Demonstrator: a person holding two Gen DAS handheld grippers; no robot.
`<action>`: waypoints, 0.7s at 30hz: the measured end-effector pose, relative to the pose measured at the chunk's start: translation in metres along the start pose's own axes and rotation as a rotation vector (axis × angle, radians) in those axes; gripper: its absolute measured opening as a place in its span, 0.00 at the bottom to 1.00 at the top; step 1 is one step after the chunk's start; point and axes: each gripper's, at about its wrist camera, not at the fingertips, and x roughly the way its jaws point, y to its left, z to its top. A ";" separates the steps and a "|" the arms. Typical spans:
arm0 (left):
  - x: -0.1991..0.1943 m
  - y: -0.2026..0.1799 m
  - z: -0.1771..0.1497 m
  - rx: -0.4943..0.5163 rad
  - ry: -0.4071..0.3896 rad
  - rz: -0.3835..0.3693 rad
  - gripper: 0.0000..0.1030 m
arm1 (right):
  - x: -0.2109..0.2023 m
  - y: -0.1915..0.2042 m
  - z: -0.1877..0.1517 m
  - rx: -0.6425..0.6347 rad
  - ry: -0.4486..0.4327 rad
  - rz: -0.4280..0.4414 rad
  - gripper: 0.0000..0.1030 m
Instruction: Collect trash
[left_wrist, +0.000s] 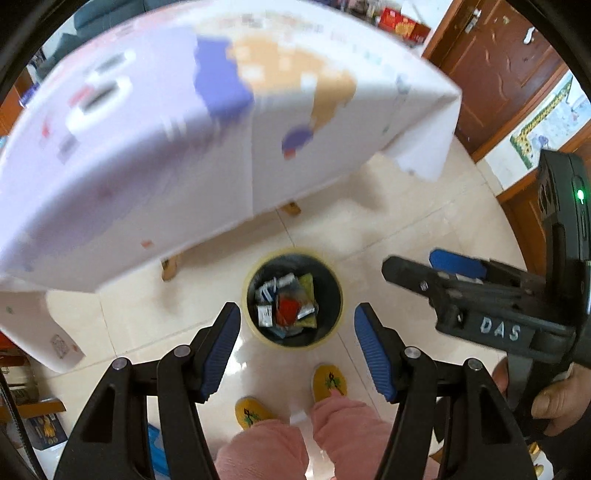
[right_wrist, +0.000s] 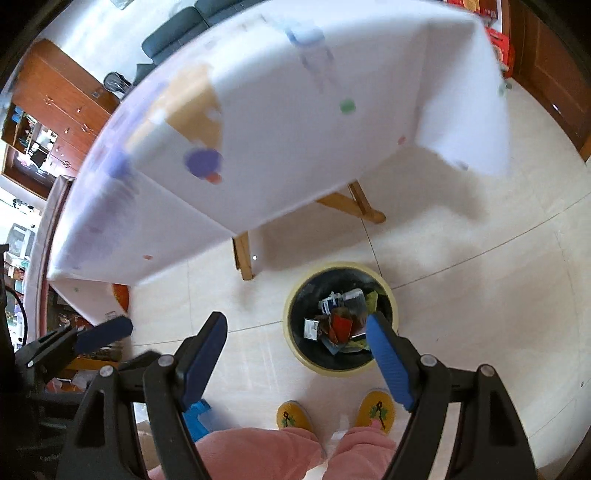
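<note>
— Right, item one: what sits on the floor?

— Round bin with a pale yellow rim and black liner, standing on cream glossy floor tiles, just in front of the person's feet. Contents: crumpled wrappers, one red piece, silver foil, a yellow-green packet, some white and blue scraps. Seen again from the right wrist, same heap inside.

— Item two, the tongs?

— Left gripper, black arms with blue ribbed pads: jaws spread, nothing between them; the bin shows through the gap. Right gripper, same make: jaws spread wide, likewise bare; its right pad overlaps the near edge of the bin in view. From the left wrist, the right gripper appears at the right side, lettered "DAS", held by a hand.

— Item three, furniture?

— Table draped in a white cloth with purple, orange and small coloured patches, blurred, on the far side of the bin. Pale wooden legs show beneath the cloth hem.

— Person?

— Pink fleecy trousers, yellow slippers with a dark embroidered motif, toes pointing at the bin.

— Surroundings?

— Brown wooden door far right; dark sofa beyond the table.
</note>
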 end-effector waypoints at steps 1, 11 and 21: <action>-0.010 0.000 0.003 -0.006 -0.017 0.002 0.61 | -0.008 0.003 0.001 -0.002 -0.005 0.000 0.76; -0.111 0.007 0.025 -0.117 -0.171 0.046 0.70 | -0.088 0.035 0.020 -0.053 -0.059 0.015 0.76; -0.146 0.004 0.042 -0.195 -0.257 0.126 0.71 | -0.125 0.068 0.051 -0.161 -0.100 0.013 0.76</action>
